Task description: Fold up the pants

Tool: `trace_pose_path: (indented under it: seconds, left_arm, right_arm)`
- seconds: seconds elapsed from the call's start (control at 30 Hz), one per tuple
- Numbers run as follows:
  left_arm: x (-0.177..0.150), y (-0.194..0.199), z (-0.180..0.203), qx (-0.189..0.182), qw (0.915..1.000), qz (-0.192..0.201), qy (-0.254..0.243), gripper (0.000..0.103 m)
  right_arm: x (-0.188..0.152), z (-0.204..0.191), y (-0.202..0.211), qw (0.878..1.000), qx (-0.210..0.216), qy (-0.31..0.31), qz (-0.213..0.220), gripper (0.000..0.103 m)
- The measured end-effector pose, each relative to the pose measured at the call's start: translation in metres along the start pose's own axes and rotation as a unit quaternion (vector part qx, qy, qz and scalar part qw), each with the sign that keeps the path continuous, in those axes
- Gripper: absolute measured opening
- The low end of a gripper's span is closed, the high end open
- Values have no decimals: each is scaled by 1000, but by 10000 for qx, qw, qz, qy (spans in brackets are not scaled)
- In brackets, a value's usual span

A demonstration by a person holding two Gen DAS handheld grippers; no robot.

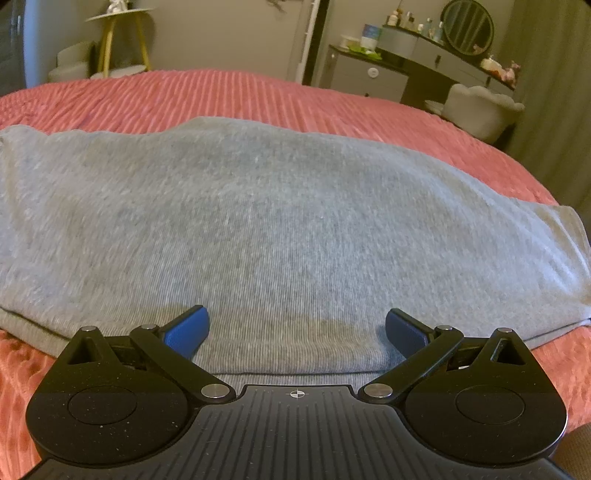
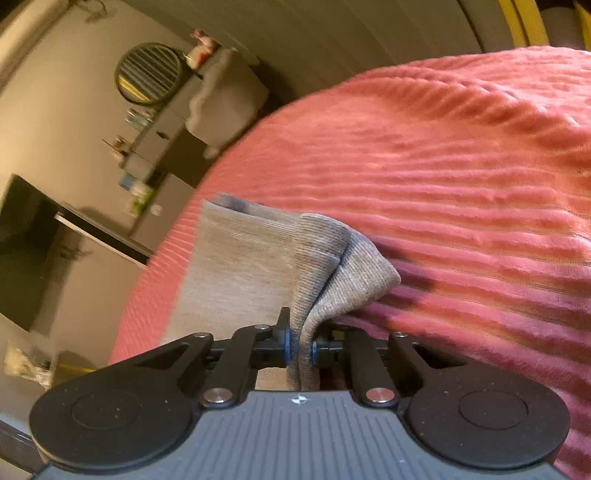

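Pants (image 1: 280,221) lie flat across the bed (image 1: 229,92), spanning left to right in the left wrist view. Left gripper (image 1: 297,330) sits at the pants' near edge, fingers spread wide over the fabric, nothing between them. Behind the bed: stool (image 1: 118,40) at far left, dresser (image 1: 399,70) at far right with a mirror (image 1: 468,27) on it, chair (image 1: 480,107) in front of the dresser. In the right wrist view, right gripper (image 2: 301,349) pinches a bunched fold of the pants (image 2: 332,273), lifted off the bed (image 2: 461,177); the rest trails away ahead-left on the bed.
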State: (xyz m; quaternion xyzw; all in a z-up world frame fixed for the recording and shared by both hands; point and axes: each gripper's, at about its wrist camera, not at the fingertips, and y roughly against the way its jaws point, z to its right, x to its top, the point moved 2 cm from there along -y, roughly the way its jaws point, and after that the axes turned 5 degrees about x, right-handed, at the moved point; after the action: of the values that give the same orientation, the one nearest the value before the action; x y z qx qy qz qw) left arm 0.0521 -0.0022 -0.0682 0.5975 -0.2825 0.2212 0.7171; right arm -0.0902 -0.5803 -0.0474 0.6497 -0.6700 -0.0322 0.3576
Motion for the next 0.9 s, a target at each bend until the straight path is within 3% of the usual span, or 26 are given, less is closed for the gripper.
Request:
trace_pose_path:
  seconds: [0.1, 0.23, 0.3, 0.37, 0.43, 0.47, 0.53, 0.57, 0.63, 0.7, 0.73, 0.8, 0.83, 0.9]
  left_arm:
    - [1, 0, -2, -52, 9999, -6, 95, 103]
    - [2, 2, -3, -102, 9998, -5, 150, 103]
    - [2, 2, -5, -143, 9997, -8, 207, 103]
    - [3, 1, -6, -154, 9995, -15, 264, 103]
    - [3, 1, -5, -146, 9996, -19, 260, 103]
    - [3, 1, -5, -147, 9996, -19, 247, 103]
    - [3, 1, -6, -158, 9996, -19, 249, 103]
    - [3, 1, -6, -174, 9995, -19, 273, 103]
    - [4, 2, -8, -209, 9992, -17, 328, 103]
    - [4, 2, -9, -228, 9991, -17, 357, 103]
    - [4, 2, -9, -228, 9991, -20, 354, 103]
    - [4, 2, -9, -228, 9991, -26, 353, 103]
    - [5, 2, -9, -234, 9990, -30, 367, 103]
    - [5, 2, -11, -269, 9987, -39, 441, 103]
  right_arm:
    - [0, -4, 11, 9972, 703, -166, 168, 9]
    - [1, -1, -4, 9987, -482, 102, -145, 9]
    - [3, -9, 7, 10000, 22, 22, 20, 9]
    - [6, -16, 23, 9941, 993, -364, 253, 9]
    - [9, -15, 28, 9887, 1313, -557, 452, 9]
    - [10, -10, 22, 9922, 985, -663, 379, 9]
    - [12, 2, 6, 9973, -170, -716, -31, 9]
    - [11, 4, 1, 9967, -378, -701, -146, 9]
    - [12, -6, 0, 9979, -408, -500, -103, 9]
    - [16, -29, 8, 9995, 31, -297, 26, 9]
    - [20, -38, 13, 9981, 487, -356, 116, 9]
    - [26, -48, 24, 9875, 1423, -574, 348, 9]
    - [28, -49, 28, 9840, 1632, -538, 473, 9]
    - [28, -41, 29, 9904, 1221, -274, 587, 9]
